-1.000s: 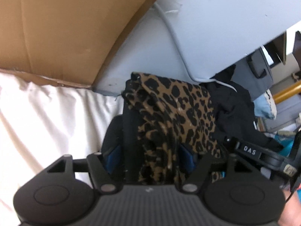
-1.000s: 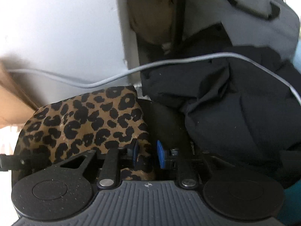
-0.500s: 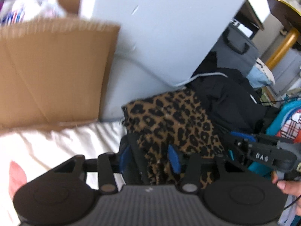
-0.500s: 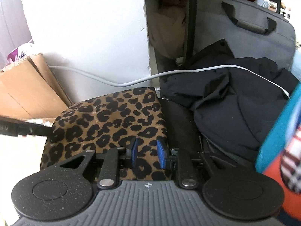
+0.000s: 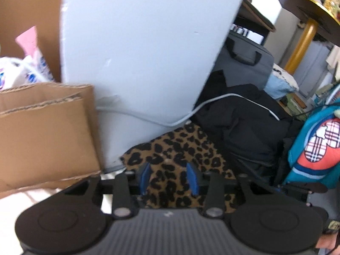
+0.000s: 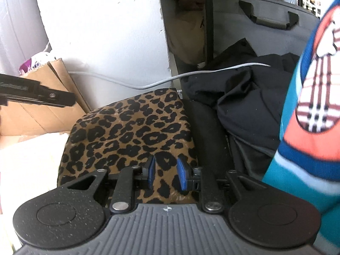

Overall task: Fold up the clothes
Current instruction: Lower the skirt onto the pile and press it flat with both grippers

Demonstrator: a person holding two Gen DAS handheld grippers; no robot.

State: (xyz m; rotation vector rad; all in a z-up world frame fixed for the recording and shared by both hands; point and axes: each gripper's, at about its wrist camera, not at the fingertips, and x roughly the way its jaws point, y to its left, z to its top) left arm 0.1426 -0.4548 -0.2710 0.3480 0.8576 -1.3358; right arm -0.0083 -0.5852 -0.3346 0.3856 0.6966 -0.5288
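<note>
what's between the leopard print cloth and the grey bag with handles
A heap of black clothing, with a white cable draped across it; the right wrist view shows this best.

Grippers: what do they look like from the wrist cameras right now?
Both match. The left gripper and the right gripper each have a ribbed grey body, two round black housings, black linkage arms with silver pivot pins, and blue pads on black fingers. A small mark sits mid-body.

No writing reads clearly in either view. The white bag (image 5: 12,74) behind the cardboard carries blue lettering, blurred past reading. The black claw arm (image 6: 31,92) bears an embossed label, equally unreadable.
</note>
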